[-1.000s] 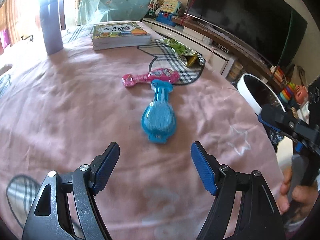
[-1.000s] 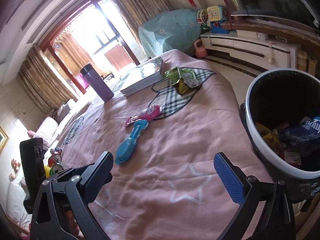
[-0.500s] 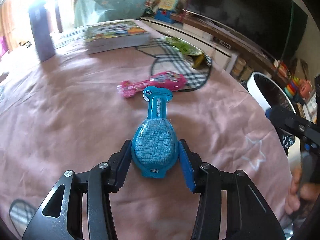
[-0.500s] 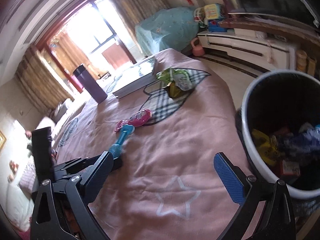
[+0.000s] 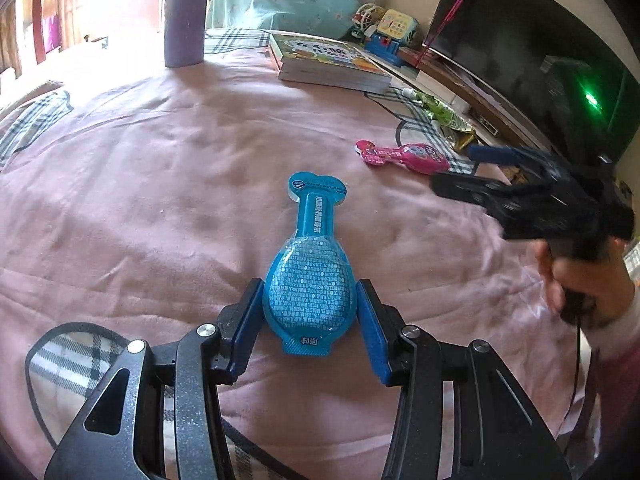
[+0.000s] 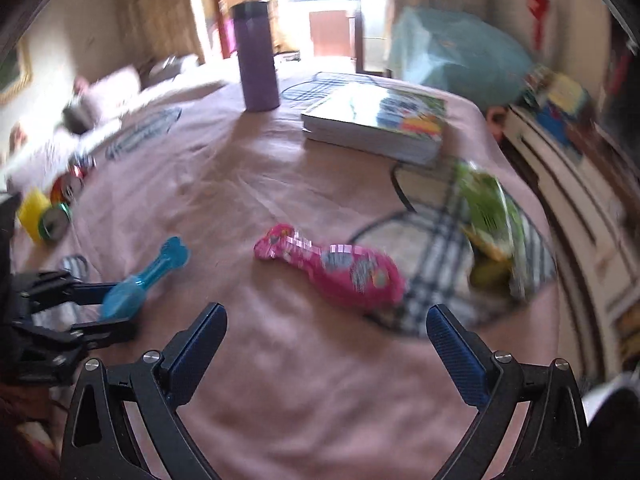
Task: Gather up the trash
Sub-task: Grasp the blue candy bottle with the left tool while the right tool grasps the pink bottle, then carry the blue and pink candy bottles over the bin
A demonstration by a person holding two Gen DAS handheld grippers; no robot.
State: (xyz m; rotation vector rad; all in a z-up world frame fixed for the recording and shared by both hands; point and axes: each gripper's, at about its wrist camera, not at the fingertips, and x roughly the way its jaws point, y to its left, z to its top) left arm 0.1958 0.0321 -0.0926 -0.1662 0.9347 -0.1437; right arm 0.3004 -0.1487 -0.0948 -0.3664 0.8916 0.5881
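My left gripper [image 5: 310, 304] is shut on the bulb end of a blue toothbrush-shaped package [image 5: 310, 276] lying on the pink tablecloth [image 5: 160, 184]; it also shows in the right wrist view [image 6: 140, 284], held by the left gripper [image 6: 108, 308]. My right gripper [image 6: 324, 328] is open and empty, just short of a pink package [image 6: 332, 268], which also shows in the left wrist view [image 5: 404, 156]. A green snack wrapper [image 6: 492, 216] lies to its right on the plaid patch. In the left wrist view the right gripper [image 5: 472, 172] hovers near the pink package.
A thick book [image 6: 376, 124] and a purple flask [image 6: 258, 56] stand at the far side of the table. A TV [image 5: 532, 60] and a low cabinet [image 6: 568, 192] are to the right. Small toys [image 6: 44, 216] lie at the left edge.
My left gripper closed on the blue package and has swung its view left. My right gripper turned away from the trash bin and moved over the table toward the pink package.
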